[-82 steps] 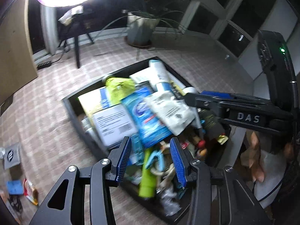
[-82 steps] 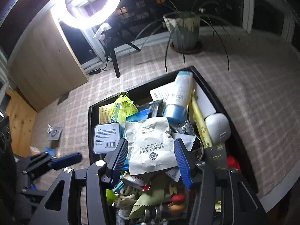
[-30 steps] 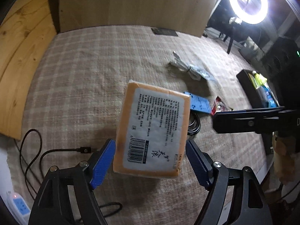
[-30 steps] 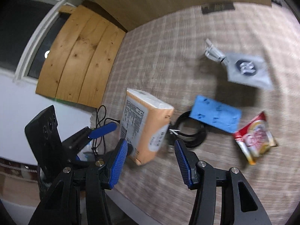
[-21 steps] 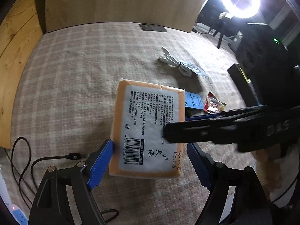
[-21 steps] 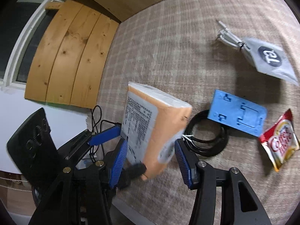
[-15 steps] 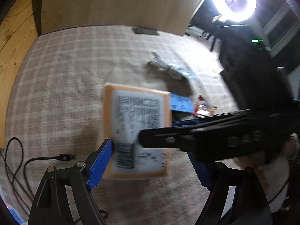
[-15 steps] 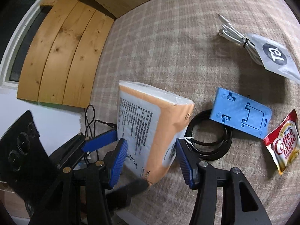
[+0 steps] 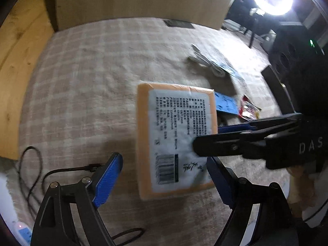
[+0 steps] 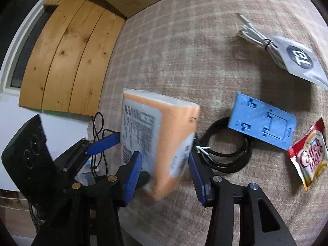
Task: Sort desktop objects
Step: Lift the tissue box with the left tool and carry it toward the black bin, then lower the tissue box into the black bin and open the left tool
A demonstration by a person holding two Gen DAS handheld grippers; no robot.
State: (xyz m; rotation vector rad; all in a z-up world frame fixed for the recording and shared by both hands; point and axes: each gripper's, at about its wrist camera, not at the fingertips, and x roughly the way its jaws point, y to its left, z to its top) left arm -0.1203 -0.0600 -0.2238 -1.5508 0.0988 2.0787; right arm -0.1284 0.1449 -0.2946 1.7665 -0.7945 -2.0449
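A: What differs from a second back?

B: The orange tissue pack [image 9: 176,137] was clamped between the left gripper's [image 9: 164,176] blue pads. Now the left pad stands clear of the pack's side, the jaws are opening, and I cannot tell whether the right pad touches it.

A: And the right gripper [image 10: 165,172]?

B: It came in from the side. A second ago its jaws were ahead of nothing but carpet and the pack hung further off; now the pack sits between its pads and the jaws are closing on it. One finger lies across the printed label in the left wrist view. Both pads look to be against the pack, the picture being a little blurred.

A: Where is the pack on the checked cloth [image 9: 86,94]?

B: Near the cloth's edge by the white wall, tilted in the right wrist view, label side toward the left gripper. I cannot tell whether its lower end rests on the cloth.

A: The rest?

B: Unmoved. The black cable coil [image 10: 227,149] lies just beside the pack, the blue plastic plate [image 10: 262,121] overlapping the coil's far rim, the red coffee creamer sachet [image 10: 309,155] next along, and the white cable bundle [image 10: 256,37] with its grey pouch [image 10: 301,61] well apart toward the far edge.
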